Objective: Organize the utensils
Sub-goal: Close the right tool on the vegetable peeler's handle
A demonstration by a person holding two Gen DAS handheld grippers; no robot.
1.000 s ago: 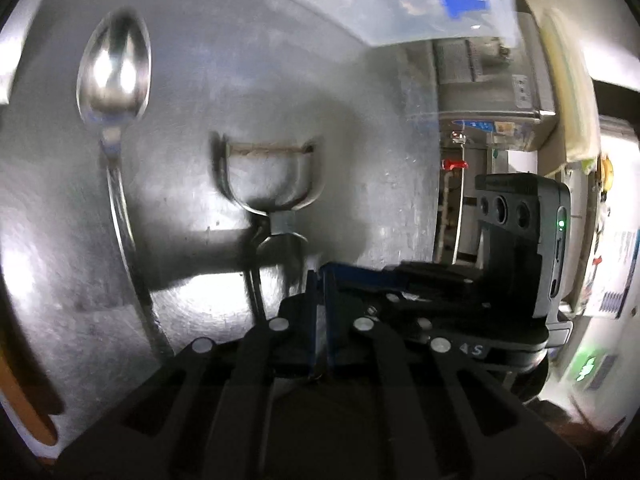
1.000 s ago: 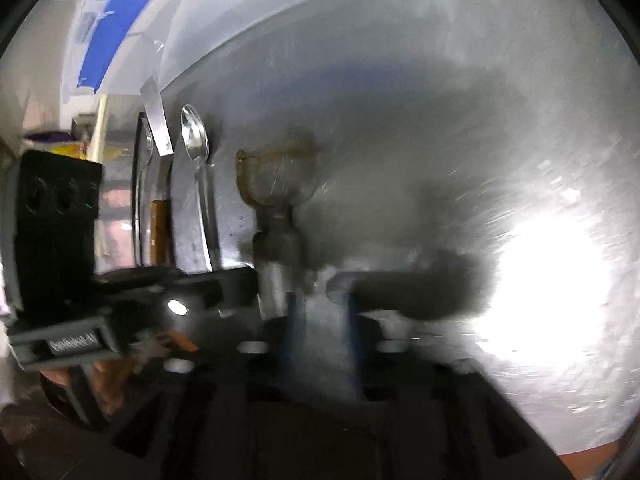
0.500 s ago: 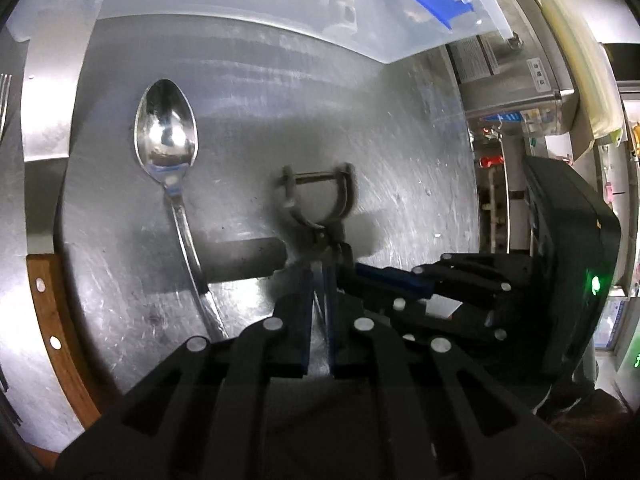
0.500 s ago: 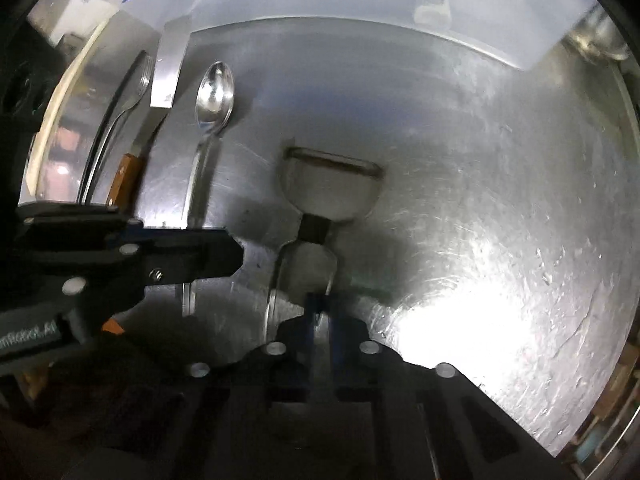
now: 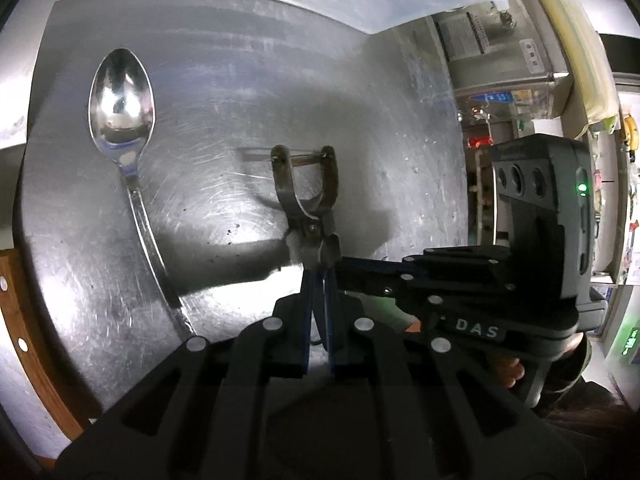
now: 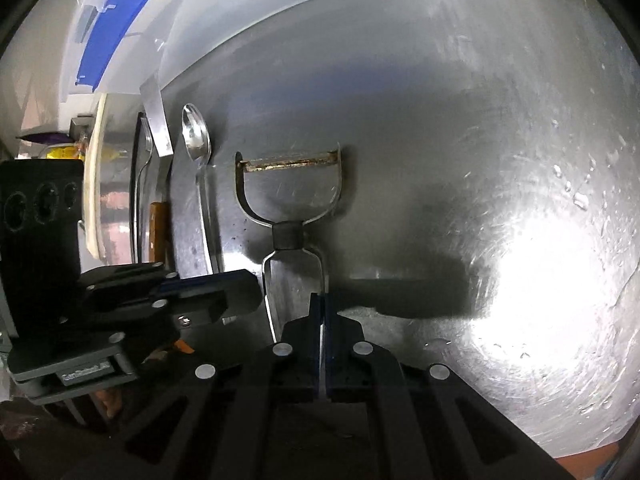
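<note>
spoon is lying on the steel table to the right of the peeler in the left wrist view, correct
Not quite. In the left wrist view the spoon lies on the steel table to the left of the peeler, not the right. The rest holds.

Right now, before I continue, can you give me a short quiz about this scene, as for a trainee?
1. True or false: in the left wrist view, the spoon lies to the left of the peeler.
2. What is the right gripper shut on? A: the peeler's wire handle. B: a fork. C: nothing.
3. Fill in: the plastic box behind the utensils has a ___ stripe.
Key: 1 true; 2 A; 3 blue.
</note>
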